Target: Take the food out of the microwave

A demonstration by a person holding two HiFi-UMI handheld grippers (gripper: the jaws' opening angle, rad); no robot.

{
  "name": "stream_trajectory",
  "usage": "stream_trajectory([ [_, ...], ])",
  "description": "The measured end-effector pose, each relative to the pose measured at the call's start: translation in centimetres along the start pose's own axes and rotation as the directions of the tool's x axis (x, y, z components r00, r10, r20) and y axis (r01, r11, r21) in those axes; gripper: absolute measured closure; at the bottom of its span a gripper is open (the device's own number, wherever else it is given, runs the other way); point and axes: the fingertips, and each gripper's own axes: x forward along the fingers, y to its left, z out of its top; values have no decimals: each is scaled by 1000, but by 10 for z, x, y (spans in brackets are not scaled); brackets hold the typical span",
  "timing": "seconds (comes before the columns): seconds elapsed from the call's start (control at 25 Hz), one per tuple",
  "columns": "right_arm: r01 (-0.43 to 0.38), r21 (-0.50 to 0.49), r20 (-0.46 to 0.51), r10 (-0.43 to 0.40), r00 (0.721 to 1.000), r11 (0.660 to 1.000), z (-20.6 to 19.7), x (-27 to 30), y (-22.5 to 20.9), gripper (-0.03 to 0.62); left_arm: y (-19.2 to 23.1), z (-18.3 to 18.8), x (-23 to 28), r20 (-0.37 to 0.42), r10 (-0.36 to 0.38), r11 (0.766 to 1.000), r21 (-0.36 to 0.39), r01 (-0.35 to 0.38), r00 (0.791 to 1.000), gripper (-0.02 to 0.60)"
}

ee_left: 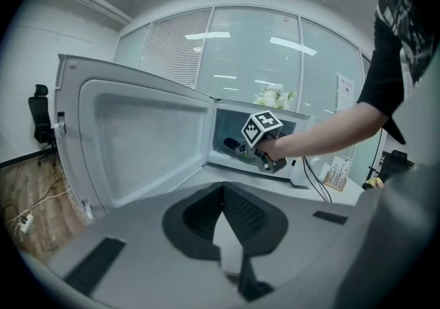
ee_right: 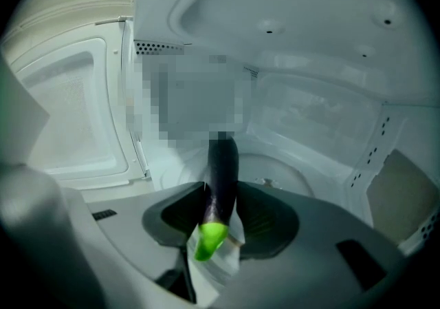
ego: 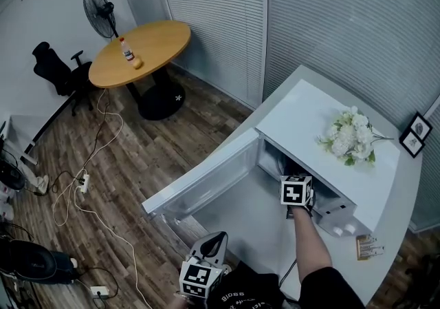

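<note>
Clamping my right claw (ee_right: 220, 192) on the dark eggplant (ee_right: 222, 163) inside the microwave (ego: 302, 111), green stem end nearest me, I judged the grasp made; next called for a straight pull out past the open door (ego: 206, 180) on the left. My forearm (ego: 307, 242) reached in, angled down; my left claw (ee_left: 223, 194) hung closed, empty, near

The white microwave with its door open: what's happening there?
A person reaches the right gripper into the white microwave, its door swung open. Its jaws are closed on a dark purple aubergine with a green stem, not yet out. The left gripper hangs in front, jaws together, empty.
</note>
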Motion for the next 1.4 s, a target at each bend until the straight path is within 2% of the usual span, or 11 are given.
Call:
stream_trajectory([
  [0.48,22,-14,59,-21,998,1000,7,-27,-9,450,-3,-7,2,-1,-27,999,-18,27,1000,574],
  [0.72,39,-59,82,-34,996,997,2,-44,-1,451,-4,-8,0,16,-38,999,-32,38,999,574],
  [1.4,77,-18,123,-74,990,997,-14,-88,4,451,-6,-15,-15,40,-71,997,-22,72,997,574],
])
